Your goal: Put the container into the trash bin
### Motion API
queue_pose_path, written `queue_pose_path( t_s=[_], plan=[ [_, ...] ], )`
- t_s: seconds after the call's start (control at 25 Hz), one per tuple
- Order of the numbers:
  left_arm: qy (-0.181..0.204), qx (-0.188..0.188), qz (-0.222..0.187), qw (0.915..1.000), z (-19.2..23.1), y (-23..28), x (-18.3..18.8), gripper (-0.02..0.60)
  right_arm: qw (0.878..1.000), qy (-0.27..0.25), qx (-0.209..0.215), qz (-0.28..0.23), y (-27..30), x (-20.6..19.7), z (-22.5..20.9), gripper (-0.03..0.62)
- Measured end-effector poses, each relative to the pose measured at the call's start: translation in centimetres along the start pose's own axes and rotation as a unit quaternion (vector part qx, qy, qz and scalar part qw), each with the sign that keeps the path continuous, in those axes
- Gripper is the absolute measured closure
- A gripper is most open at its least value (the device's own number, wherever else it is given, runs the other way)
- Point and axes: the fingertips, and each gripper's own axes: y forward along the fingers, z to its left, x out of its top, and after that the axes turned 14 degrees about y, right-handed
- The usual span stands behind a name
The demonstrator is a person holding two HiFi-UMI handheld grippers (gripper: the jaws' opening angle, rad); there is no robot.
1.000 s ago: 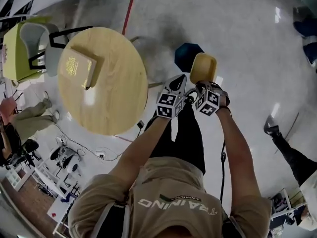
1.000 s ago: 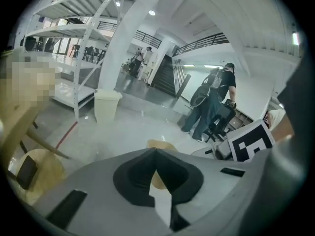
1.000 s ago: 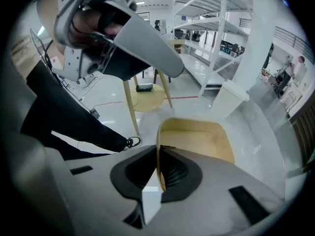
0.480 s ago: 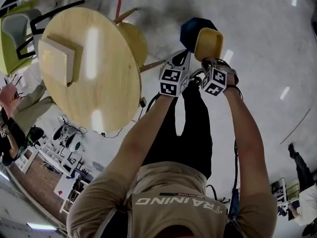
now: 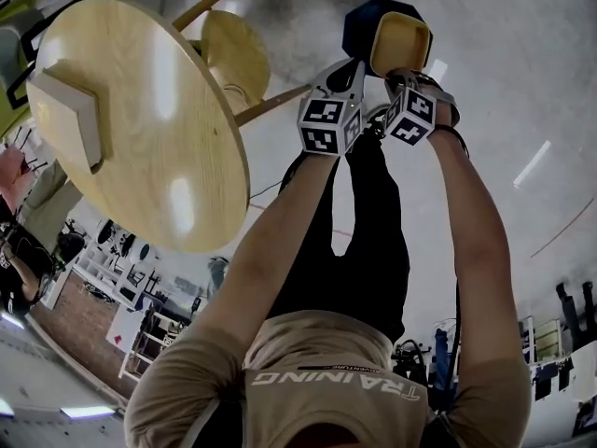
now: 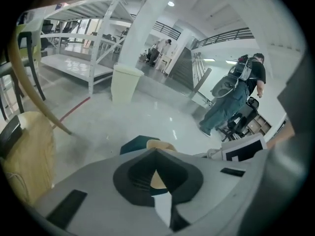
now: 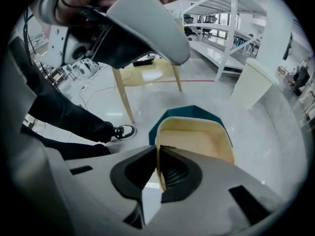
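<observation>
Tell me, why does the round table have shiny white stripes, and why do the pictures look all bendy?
Head view: lamps reflect as white streaks on the wooden table and glossy floor. Both gripper views: the wide-angle lens bends straight lines and darkens the corners. Right gripper view: the container looks sharp, the near jaws softer.

At 12 o'clock in the head view, the container (image 5: 403, 43) hides most of the trash bin (image 5: 357, 24) — only its dark edge shows.

Round table (image 5: 159, 147) at 10 o'clock, book (image 5: 67, 115) on it — stool (image 5: 238, 56) beside, 11 o'clock — person (image 6: 238, 95) at 2.
</observation>
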Motion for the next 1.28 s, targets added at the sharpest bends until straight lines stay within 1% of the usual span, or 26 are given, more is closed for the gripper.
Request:
queue_pose_path(
  t_s=[0.2, 0.36, 0.48, 0.52, 0.56, 0.6, 0.68, 0.76, 0.84, 0.88, 0.96, 1.04, 1.12, 1.28],
  plan=[
    [-0.004, -0.003, 0.01, 0.9999, 1.4, 1.9, -1.7, 0.583, 1.0, 0.005, 0.0, 0.0, 2.7, 0.1, -1.1, 0.574],
    [0.001, 0.005, 0.013, 0.9999, 1.8, 2.0, -1.9, 0.583, 1.0, 0.005, 0.0, -0.004, 3.9, 0.2, -1.8, 0.572],
    [-0.006, 0.001, 0.012, 0.9999, 1.5, 1.6, -2.2, 0.583, 1.0, 0.014, -0.014, -0.012, 4.6, 0.5, -2.2, 0.566],
    [-0.008, -0.002, 0.011, 0.9999, 1.3, 1.4, -2.3, 0.583, 1.0, 0.014, -0.019, -0.013, 4.7, 0.6, -2.2, 0.534],
    [-0.008, -0.005, 0.012, 0.9999, 1.0, 1.2, -2.4, 0.583, 1.0, 0.014, -0.021, -0.012, 4.7, 0.6, -2.2, 0.464],
    [-0.006, -0.007, 0.013, 0.9999, 0.8, 1.1, -2.5, 0.583, 1.0, 0.014, -0.02, -0.011, 4.6, 0.6, -2.0, 0.441],
    [-0.008, -0.01, 0.017, 0.9998, 0.6, 0.9, -2.7, 0.583, 1.0, 0.019, -0.017, -0.012, 4.3, 0.8, -1.6, 0.441],
    [-0.009, -0.013, 0.02, 0.9997, 0.4, 0.8, -3.0, 0.583, 0.999, 0.029, -0.016, -0.019, 3.7, 1.0, -1.0, 0.455],
    [-0.005, -0.016, 0.019, 0.9997, -0.1, 0.5, -2.8, 0.583, 0.999, 0.039, -0.018, -0.03, 2.6, 1.0, -0.6, 0.503],
    [-0.002, -0.019, 0.018, 0.9997, -0.6, 0.3, -2.6, 0.583, 0.998, 0.044, -0.022, -0.036, 1.8, 0.8, -0.4, 0.546],
    [0.006, -0.026, 0.016, 0.9995, -1.6, -0.3, -2.1, 0.583, 0.997, 0.053, -0.031, -0.048, 0.1, 0.5, 0.1, 0.588],
    [0.013, -0.032, 0.014, 0.9993, -2.5, -1.4, -1.5, 0.583, 0.995, 0.069, -0.034, -0.06, -2.0, 0.5, 0.8, 0.588],
    [0.021, -0.038, 0.009, 0.999, -3.2, -2.7, -0.6, 0.583, 0.992, 0.096, -0.038, -0.077, -4.6, 0.9, 1.3, 0.588],
    [0.042, -0.049, -0.004, 0.9979, -5.4, -5.9, 2.3, 0.583, 0.979, 0.16, -0.044, -0.115, -10.8, 1.7, 2.2, 0.589]
  ],
)
